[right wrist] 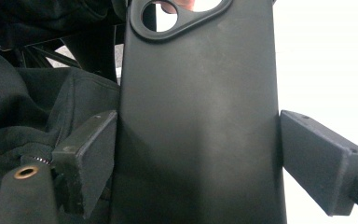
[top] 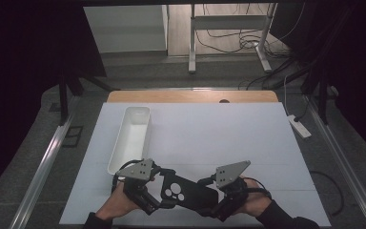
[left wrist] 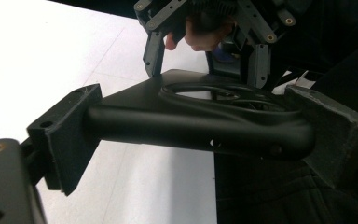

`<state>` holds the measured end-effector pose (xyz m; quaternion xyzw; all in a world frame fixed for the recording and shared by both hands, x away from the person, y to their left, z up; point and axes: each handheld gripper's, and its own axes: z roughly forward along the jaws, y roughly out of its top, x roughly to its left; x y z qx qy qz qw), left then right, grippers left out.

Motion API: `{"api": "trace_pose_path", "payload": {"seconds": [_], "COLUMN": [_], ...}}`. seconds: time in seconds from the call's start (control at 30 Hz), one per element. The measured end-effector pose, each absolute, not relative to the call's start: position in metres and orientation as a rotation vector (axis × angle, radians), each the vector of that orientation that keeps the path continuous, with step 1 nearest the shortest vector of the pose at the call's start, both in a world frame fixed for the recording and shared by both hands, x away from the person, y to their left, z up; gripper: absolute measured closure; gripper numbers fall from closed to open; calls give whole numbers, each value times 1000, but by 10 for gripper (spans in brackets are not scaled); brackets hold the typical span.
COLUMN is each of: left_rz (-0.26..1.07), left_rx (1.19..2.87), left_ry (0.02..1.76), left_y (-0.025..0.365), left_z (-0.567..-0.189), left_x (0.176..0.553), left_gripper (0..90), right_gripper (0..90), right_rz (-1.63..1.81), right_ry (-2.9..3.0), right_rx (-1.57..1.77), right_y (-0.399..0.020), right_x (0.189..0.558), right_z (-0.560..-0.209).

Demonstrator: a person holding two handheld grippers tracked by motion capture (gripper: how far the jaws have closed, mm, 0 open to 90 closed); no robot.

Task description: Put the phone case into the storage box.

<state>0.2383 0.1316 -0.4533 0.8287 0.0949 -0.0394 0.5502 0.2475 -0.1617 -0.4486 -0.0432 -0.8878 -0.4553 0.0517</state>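
White table, white tray ahead-left of left gripper. Black phone case spans between left gripper and right gripper, each clamped on one end. Risk: uneven pull twists case, thin edge slips out.

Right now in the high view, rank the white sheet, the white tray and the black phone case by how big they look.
1. White sheet, by far.
2. White tray.
3. Black phone case, partly hidden by both grippers, so its rank below the tray is unsure.
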Motion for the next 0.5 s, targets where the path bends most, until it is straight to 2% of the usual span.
{"api": "trace_pose_path", "payload": {"seconds": [0.5], "left_rz": [-117], "left_rx": [1958], "left_ry": [235], "left_y": [132], "left_z": [-449], "left_x": [238], "left_gripper": [149], "right_gripper": [145], "right_rz": [-1398], "right_ry": [-2726], "right_rx": [-97], "right_y": [-163], "right_x": [246], "right_z": [-449]}}
